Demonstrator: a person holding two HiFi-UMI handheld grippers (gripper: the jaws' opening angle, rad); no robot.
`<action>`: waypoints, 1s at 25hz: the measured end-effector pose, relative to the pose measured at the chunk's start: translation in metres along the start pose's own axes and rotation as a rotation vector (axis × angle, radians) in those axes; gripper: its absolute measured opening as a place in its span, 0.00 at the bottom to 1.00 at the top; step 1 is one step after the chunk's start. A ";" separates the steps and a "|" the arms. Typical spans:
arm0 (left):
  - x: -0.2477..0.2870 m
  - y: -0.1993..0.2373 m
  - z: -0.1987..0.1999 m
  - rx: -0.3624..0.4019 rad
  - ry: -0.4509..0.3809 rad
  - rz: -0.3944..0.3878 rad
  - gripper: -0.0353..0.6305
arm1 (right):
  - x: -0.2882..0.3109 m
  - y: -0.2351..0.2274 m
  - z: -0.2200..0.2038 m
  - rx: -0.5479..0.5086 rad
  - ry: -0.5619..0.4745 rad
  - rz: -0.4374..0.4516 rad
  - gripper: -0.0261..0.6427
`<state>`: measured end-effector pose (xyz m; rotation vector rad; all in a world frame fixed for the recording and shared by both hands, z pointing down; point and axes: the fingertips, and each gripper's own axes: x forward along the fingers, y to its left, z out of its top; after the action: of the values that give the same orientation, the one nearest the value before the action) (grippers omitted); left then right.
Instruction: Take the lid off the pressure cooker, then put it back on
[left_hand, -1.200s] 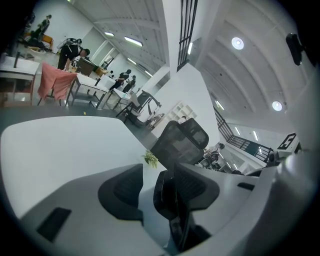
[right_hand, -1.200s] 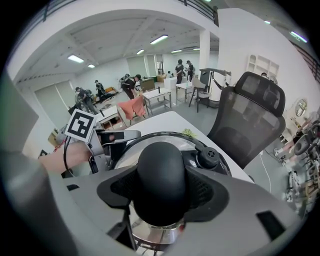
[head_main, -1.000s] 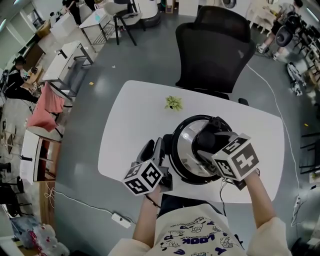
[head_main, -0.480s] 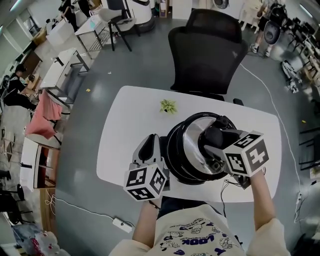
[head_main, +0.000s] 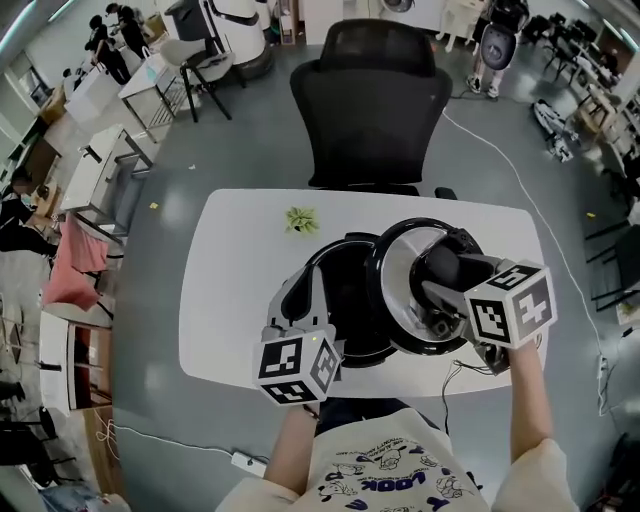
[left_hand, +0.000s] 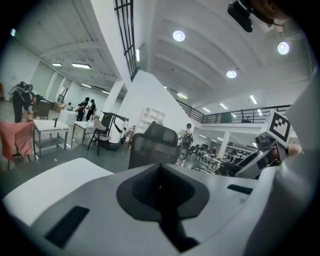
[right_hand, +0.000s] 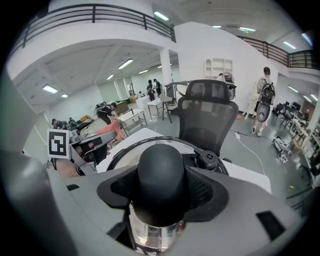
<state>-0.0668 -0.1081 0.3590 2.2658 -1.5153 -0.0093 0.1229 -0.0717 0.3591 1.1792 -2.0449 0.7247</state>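
So the lid (head_main: 405, 290) is off. Our right gripper (head_main: 447, 288) is clamped on its black knob (right_hand: 162, 177), one jaw on each side. It's holding the lid just right of the cooker pot (head_main: 340, 295), and the lid's edge overlaps the pot's right rim in the head view. The pot sits open on the white table (head_main: 230, 260).

Our take on doing this bit well:
- Keep the squeeze firm on that rounded knob, because it looks easy to slip off.
- Keep the lid as flat as we can, since a heavy lid hanging from one knob will probably want to tip.
- For the return, line the rims up all round before lowering.
- A steadying hand on the pot would probably help.

Pose-wise, the right forearm comes in from the lower right with the gripper angled steeply down onto the knob. The left gripper (left_hand: 161, 187) has just been closing its jaws. They're clenched on nothing, just beside the pot's near-left side, aimed roughly level toward the office chair (head_main: 370, 100).
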 end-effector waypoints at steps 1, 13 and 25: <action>0.002 -0.008 -0.001 0.009 0.003 -0.015 0.07 | -0.005 -0.006 -0.004 0.015 -0.004 -0.011 0.48; 0.036 -0.101 -0.030 0.073 0.065 -0.182 0.07 | -0.064 -0.088 -0.083 0.197 0.001 -0.166 0.48; 0.060 -0.152 -0.059 0.110 0.127 -0.254 0.07 | -0.079 -0.138 -0.163 0.364 0.049 -0.245 0.48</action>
<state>0.1056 -0.0922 0.3741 2.4812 -1.1832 0.1456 0.3185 0.0280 0.4198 1.5658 -1.7315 1.0178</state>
